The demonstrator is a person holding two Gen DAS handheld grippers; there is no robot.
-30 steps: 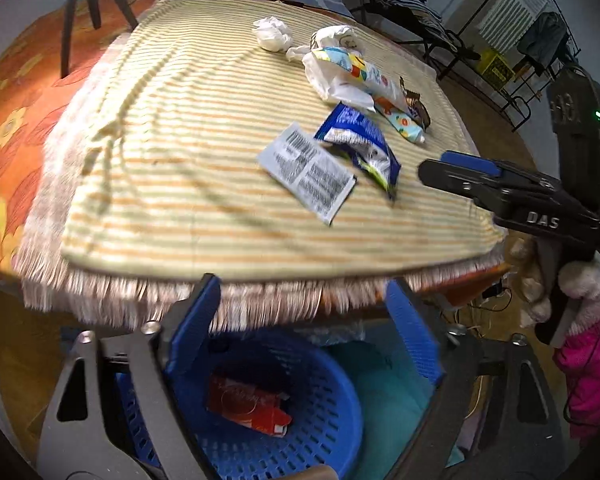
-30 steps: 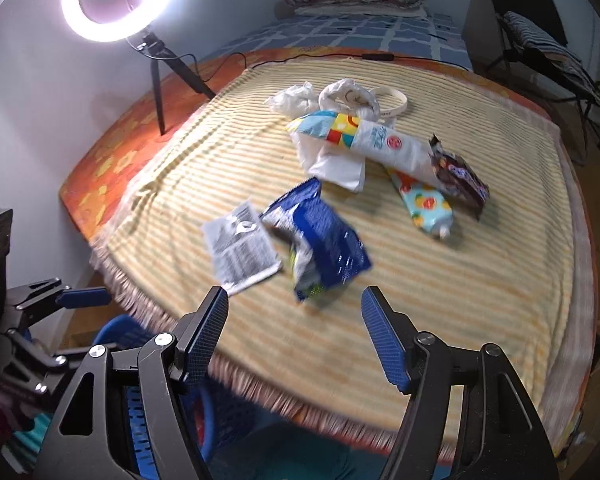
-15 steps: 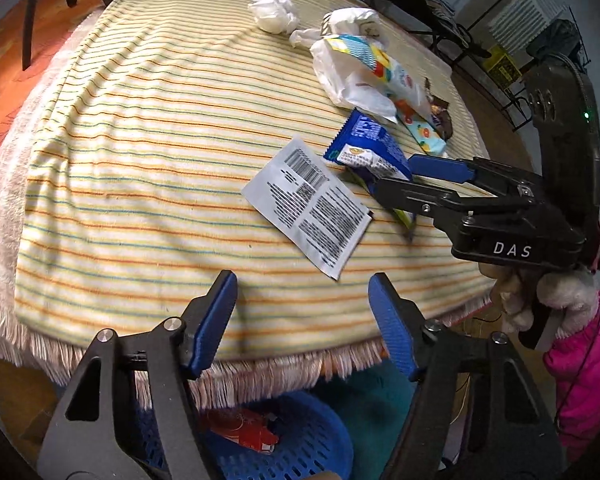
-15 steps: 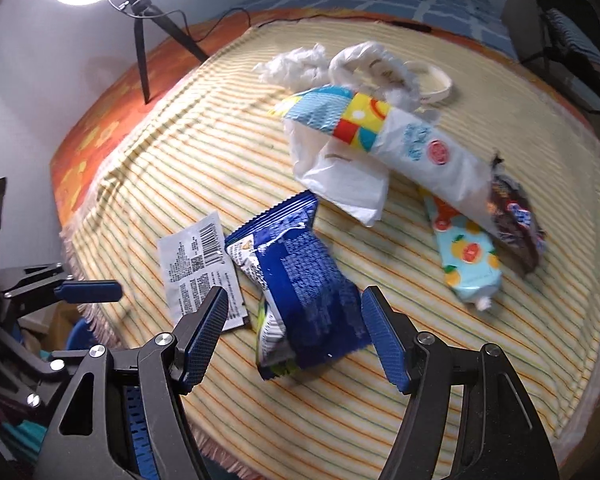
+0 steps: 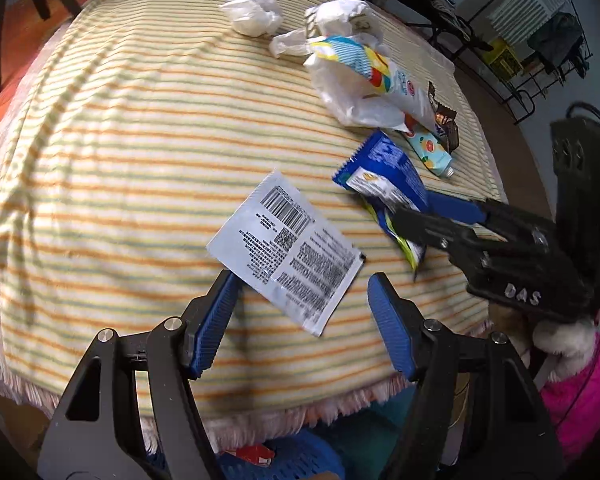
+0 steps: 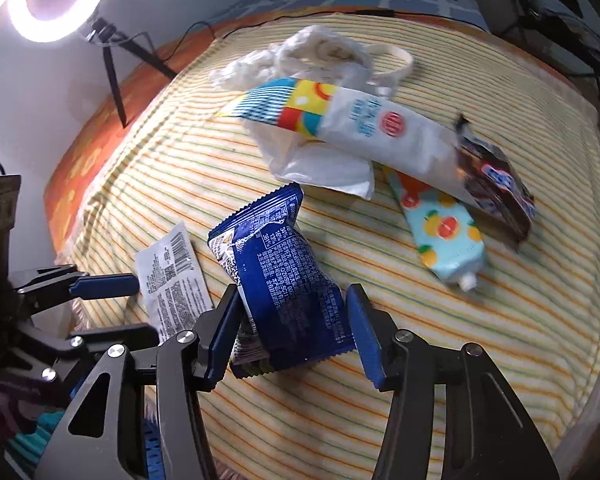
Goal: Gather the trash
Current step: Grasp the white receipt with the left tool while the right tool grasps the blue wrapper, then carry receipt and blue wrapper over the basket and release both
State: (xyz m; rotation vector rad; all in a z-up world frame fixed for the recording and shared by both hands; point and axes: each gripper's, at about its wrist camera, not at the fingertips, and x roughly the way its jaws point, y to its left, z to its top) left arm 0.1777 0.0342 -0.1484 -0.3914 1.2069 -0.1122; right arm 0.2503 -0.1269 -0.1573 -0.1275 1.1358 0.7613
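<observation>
- As you bring both tools down over the striped blanket (image 5: 112, 184), each one straddles its own piece of trash near the fringed edge.
- Your right hand-held gripper (image 6: 292, 332) has just been closing; the blue snack packet (image 6: 288, 280) lies between its jaws, its left side against the left pad, a slight gap showing on the right. Treat the grasp as not yet made.
- Seen from the right wrist, the blue snack packet's long axis runs away from you, roughly along the fingers, so the jaws close across its narrow width.
- Your left hand-held gripper (image 5: 300, 320) stands spread, pinching nothing; the white printed sachet (image 5: 286, 246) lies flat just ahead, its near corner between the fingertips.
- The white printed sachet's long axis lies diagonally across the jaw line; it is the left hand's nearer target, and the packet the right's.
- Materials: the packet is crinkled glossy foil, puffed and serrated at the ends; the sachet is thin, flat film bearing a barcode, likely hard to lift off soft cloth.
- Farther off, well apart from both tools, lie crumpled white tissue (image 5: 252, 10), a long colourful wrapper (image 6: 340, 120) and a small fruit-print tube (image 6: 440, 232).
- Below the blanket edge a blue perforated basket (image 5: 300, 456) waits, probably the collecting bin.
</observation>
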